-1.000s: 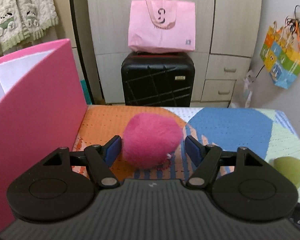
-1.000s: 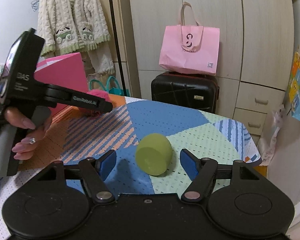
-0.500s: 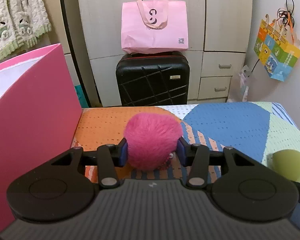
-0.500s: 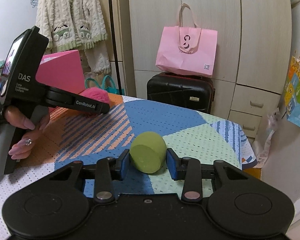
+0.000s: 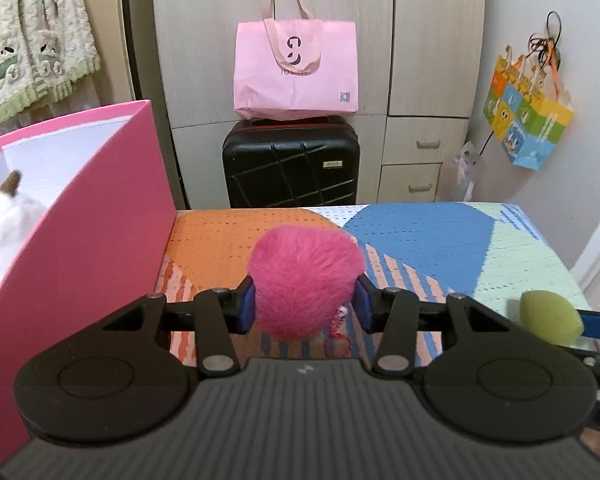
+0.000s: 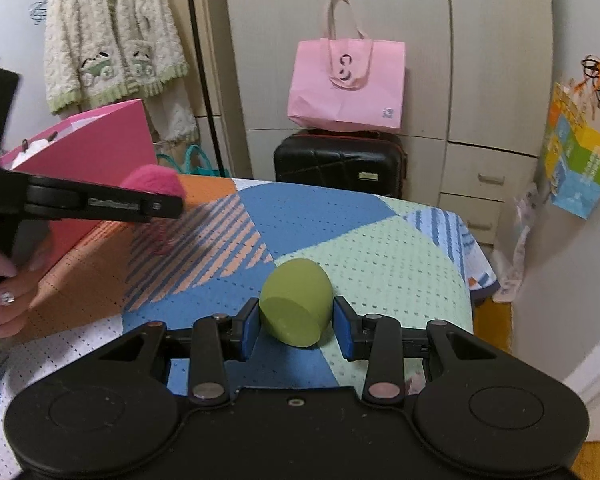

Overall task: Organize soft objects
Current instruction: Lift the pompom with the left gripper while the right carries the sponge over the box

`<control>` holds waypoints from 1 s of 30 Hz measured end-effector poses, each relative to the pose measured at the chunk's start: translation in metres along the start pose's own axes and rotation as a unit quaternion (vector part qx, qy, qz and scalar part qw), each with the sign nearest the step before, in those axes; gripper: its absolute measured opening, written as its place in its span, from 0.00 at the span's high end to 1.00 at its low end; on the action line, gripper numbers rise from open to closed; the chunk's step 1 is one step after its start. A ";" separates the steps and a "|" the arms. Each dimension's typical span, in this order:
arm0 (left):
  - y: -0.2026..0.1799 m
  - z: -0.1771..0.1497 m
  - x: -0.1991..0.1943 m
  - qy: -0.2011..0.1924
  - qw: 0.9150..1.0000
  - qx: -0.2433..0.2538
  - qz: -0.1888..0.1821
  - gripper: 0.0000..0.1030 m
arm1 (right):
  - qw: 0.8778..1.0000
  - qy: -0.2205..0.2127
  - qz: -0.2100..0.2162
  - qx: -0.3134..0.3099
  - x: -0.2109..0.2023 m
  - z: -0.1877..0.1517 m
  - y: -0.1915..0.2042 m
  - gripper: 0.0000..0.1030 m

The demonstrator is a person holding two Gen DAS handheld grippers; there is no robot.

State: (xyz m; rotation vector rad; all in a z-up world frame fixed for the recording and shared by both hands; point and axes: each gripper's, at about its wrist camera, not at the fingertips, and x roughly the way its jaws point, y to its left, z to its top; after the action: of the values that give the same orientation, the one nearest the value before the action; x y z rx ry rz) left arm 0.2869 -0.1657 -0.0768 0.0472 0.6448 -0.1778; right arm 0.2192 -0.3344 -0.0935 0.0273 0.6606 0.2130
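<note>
A: Left wrist view first. What is the surface, and the room beyond it?

B: A table under a perforated cloth [image 5: 440,236] in orange, blue and pale green patches with stripes. Take the pink box [image 5: 80,232] as landmark: it stands on the cloth's left side, open-topped, white inside, with something white and furry [image 5: 4,216] in it. Beyond the table, right of the box, a black suitcase [image 5: 292,164] carries a pink tote [image 5: 296,68], both against beige cupboards [image 5: 432,40]. A colourful bag [image 5: 528,120] hangs on the far right wall; a cream cardigan [image 5: 32,40] hangs above and behind the box.

A: And the tool?

B: The left gripper [image 5: 304,306] is clamped on a pink pompom [image 5: 304,280], blue pads pressing into its fur, just right of the box wall. Whether the pompom touches the cloth I cannot tell. A green sponge [image 5: 550,314] shows well right of the box, against a blue pad.

A: Right wrist view?

B: Same cloth [image 6: 380,240], suitcase [image 6: 340,164], tote [image 6: 346,84], cupboards [image 6: 480,40], cardigan [image 6: 112,40] and colourful bag [image 6: 580,168]. The box [image 6: 88,148] sits far left. The right gripper [image 6: 296,326] is closed on the sponge [image 6: 296,304], egg-shaped with its flat end toward the camera, over the green-and-blue patches, well right of the box.

A: The hand?

B: The left hand [image 6: 0,300] wraps the other tool's handle at the left edge, painted nails showing. That tool reaches level toward the box, the pompom [image 6: 152,180] at its tip, in front of the box's near corner.
</note>
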 end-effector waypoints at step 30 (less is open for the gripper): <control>0.025 -0.075 -0.153 -0.037 0.992 0.011 -0.120 0.55 | 0.998 -0.041 -0.034 0.020 -0.086 -0.051 0.081 0.58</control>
State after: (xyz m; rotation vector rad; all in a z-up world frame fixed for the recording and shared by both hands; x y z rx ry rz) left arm 0.1267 -0.1109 -0.0449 -0.0153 0.5731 -0.4179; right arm 0.1071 -0.2744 -0.0741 0.0507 0.5820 0.1319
